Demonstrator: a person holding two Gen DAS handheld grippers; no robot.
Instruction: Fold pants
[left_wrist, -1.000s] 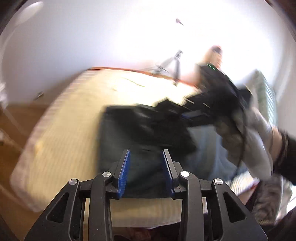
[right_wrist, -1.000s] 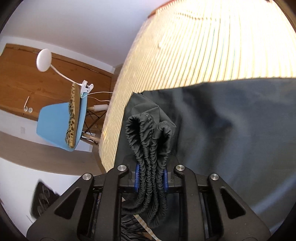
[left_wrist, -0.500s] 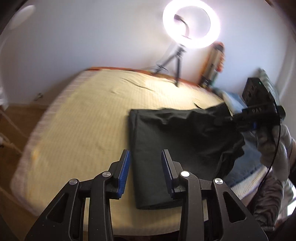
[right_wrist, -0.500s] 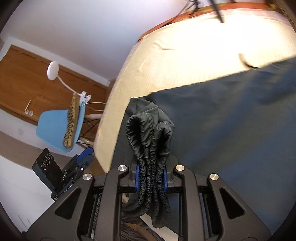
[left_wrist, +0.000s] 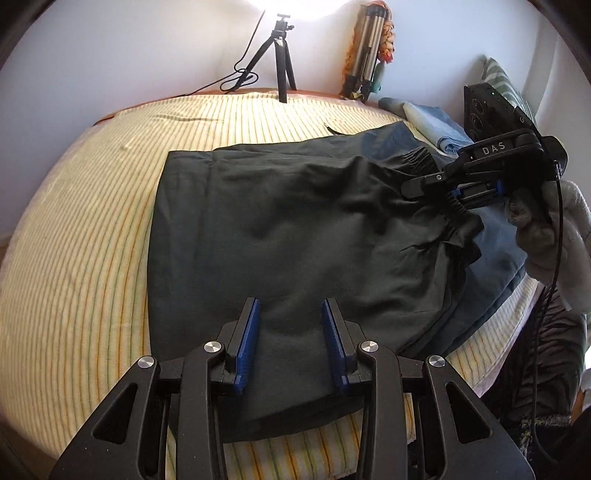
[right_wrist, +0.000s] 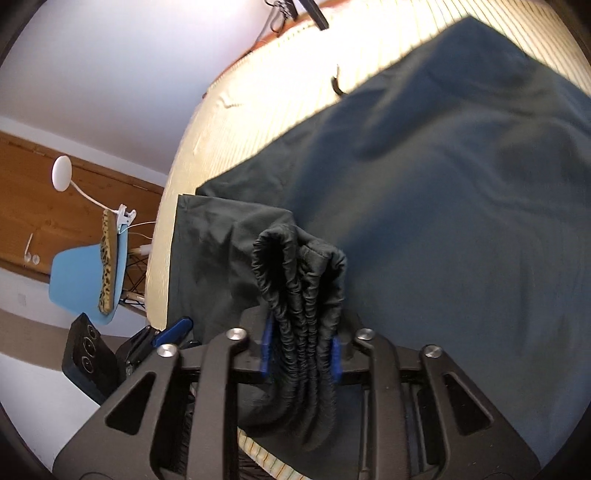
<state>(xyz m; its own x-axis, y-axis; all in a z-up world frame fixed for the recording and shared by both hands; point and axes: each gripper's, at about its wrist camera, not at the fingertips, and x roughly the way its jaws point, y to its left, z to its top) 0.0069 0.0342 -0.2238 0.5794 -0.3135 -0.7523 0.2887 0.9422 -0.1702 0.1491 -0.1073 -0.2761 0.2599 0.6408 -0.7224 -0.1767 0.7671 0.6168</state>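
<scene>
1. "DAS" in pale capital letters stands on the black upper bar of the right hand-held gripper, seen in the left wrist view.
2. No other writing can be read in either view.

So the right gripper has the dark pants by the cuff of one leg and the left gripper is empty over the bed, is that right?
Not quite. The right gripper has the pants by the gathered elastic waistband, not a leg cuff; the right wrist view shows the ribbed band bunched between its jaws, which are opening. The rest holds: the left gripper is empty over the bed.
</scene>
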